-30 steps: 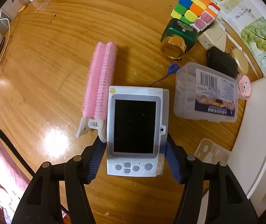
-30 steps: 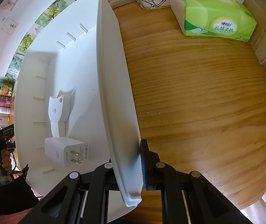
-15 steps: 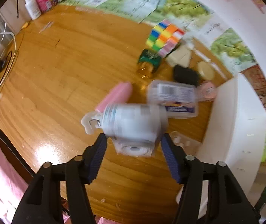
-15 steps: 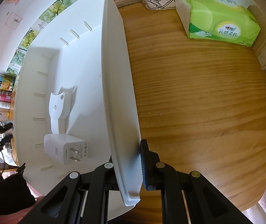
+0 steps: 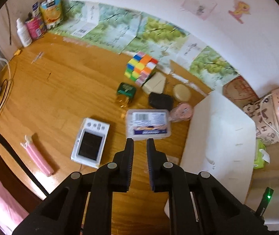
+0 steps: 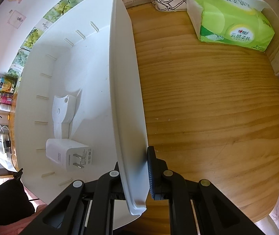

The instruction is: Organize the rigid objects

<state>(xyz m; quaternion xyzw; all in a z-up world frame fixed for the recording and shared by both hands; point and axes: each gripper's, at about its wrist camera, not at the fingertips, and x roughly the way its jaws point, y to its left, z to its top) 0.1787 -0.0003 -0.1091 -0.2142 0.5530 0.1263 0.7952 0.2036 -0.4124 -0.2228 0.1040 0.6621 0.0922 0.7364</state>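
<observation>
Since the earlier frame, the white handheld device (image 5: 90,142) has dropped out of the left gripper (image 5: 140,146) and lies flat on the wooden table (image 5: 61,90), turned about, with the pink hair rollers (image 5: 37,157) now apart from it near the table's near-left edge.

Left wrist view: the left gripper is raised, its jaws clenched on nothing (the grab evidently slipped). Beyond its tips the clear lidded box (image 5: 148,124) is seen, then a green bottle (image 5: 125,94), a colour cube (image 5: 141,68), a black case (image 5: 160,100) and a round tin (image 5: 182,92), crowded toward the far-right corner. The white bin (image 5: 221,137) stands at the right edge; the clear box lies between device and bin and would probably need to be passed over.

Right wrist view: the right gripper (image 6: 133,168) is clamped on the bin's near wall, presumably steadying it for loading. Inside, a white plug adapter (image 6: 70,154) and a white bracket (image 6: 63,113) are already stowed. A green tissue pack (image 6: 229,17) sits at the far edge.
</observation>
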